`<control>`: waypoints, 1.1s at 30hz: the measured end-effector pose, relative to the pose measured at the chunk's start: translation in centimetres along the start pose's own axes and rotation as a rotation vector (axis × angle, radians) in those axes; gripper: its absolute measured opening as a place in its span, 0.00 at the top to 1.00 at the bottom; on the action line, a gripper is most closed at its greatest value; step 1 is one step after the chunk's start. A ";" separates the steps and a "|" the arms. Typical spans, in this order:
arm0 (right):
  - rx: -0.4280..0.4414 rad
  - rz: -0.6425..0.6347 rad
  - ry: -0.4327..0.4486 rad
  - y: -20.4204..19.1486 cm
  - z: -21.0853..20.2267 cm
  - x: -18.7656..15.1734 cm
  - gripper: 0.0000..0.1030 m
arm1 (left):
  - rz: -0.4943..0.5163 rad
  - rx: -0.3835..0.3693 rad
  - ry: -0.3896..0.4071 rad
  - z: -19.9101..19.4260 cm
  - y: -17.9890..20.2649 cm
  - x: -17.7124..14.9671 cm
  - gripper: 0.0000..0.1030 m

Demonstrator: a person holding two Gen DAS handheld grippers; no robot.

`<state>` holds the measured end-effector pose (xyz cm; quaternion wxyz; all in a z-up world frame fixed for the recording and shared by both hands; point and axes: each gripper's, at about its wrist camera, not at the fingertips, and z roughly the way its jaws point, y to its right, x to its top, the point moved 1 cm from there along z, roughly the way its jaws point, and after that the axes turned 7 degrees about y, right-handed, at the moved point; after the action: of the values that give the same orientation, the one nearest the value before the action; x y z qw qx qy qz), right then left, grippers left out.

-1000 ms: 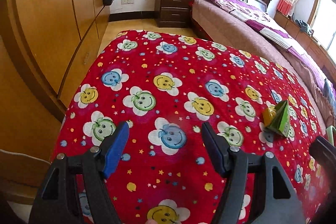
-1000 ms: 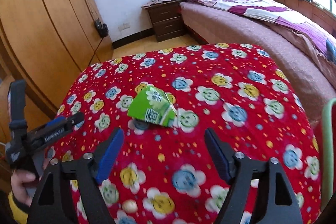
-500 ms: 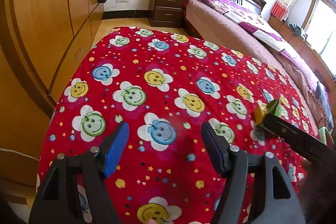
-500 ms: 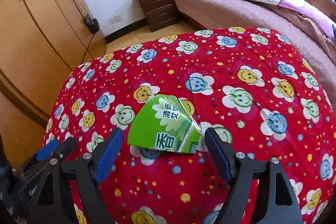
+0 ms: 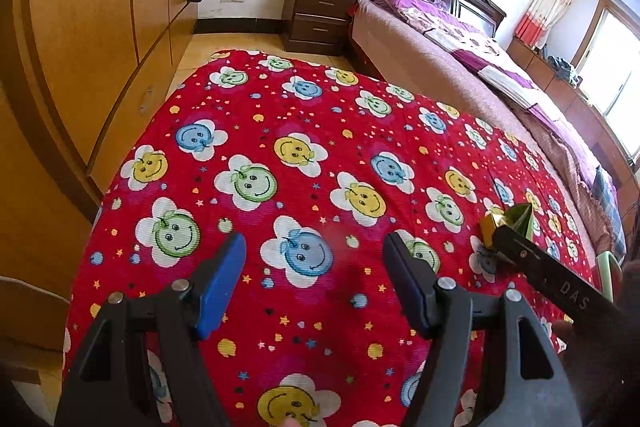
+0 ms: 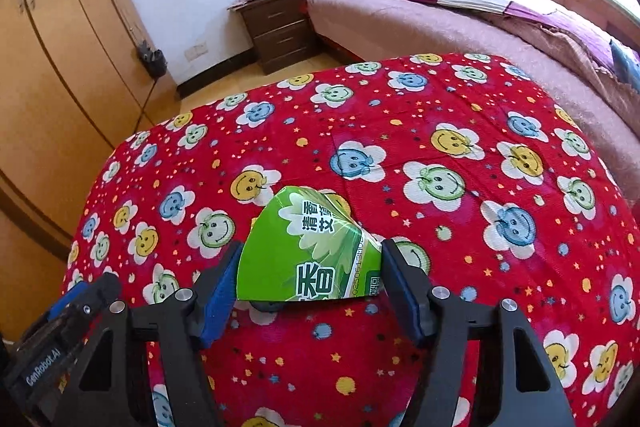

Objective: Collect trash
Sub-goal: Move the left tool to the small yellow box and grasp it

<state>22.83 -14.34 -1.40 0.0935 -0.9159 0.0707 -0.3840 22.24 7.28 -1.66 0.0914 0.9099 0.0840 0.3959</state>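
Wrapper [image 6: 308, 251], green and crumpled, is straddled by the right hand-held gripper [image 6: 310, 277], jaws closing for pickup off the red-covered desk [image 6: 460, 131]; left hand-held gripper [image 5: 314, 281] is kept released, empty.

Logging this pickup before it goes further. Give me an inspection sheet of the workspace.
Surface: red smiley-flower cloth covering the work surface, lightly creased.
Job's things: one crumpled green wrapper with white printed characters, lying on the cloth.
Clutter: nothing seen on the cloth besides the wrapper.
Grippers: right hand-held gripper closing, wrapper between its blue pads, firm contact not clear; left hand-held gripper open over bare cloth, nothing between its fingers.
Cables: dark cord hanging down the wardrobe to a black bag.
Surroundings: bed with purple bedding, dark nightstand, window with curtain.
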 end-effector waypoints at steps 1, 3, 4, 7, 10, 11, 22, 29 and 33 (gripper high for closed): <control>0.003 0.006 0.003 0.2 -0.4 -0.1 0.34 | 0.000 -0.002 0.000 0.0 0.0 0.0 0.31; 0.004 0.015 0.017 0.7 -1.2 -0.2 0.34 | 0.001 -0.007 0.001 -0.1 0.1 0.0 0.31; 0.006 0.020 0.023 1.0 -1.7 -0.3 0.34 | 0.002 -0.011 0.001 -0.1 0.2 0.1 0.31; -0.004 0.032 0.035 2.2 -3.4 -0.3 0.34 | 0.010 -0.021 -0.004 -0.1 0.5 0.1 0.31; -0.027 0.029 0.056 3.6 -5.0 -0.2 0.34 | 0.017 -0.041 0.002 -0.3 0.9 0.0 0.31; -0.033 0.030 0.060 4.1 -5.4 -0.2 0.34 | 0.023 -0.045 0.007 -0.4 1.0 0.0 0.31; -0.111 0.014 0.133 10.0 -8.9 -0.2 0.34 | 0.097 -0.084 -0.020 -0.7 3.4 -0.1 0.31; -0.119 0.059 0.146 13.4 -8.6 0.2 0.34 | 0.135 -0.131 -0.055 -0.9 6.7 0.4 0.31; -0.134 0.051 0.146 14.2 -8.5 0.1 0.34 | 0.166 -0.151 -0.063 -0.5 9.2 0.5 0.31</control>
<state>15.97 -29.13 1.33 0.0365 -0.8876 0.1260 -0.4416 22.93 -1.49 1.22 0.1294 0.9161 -0.0246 0.3787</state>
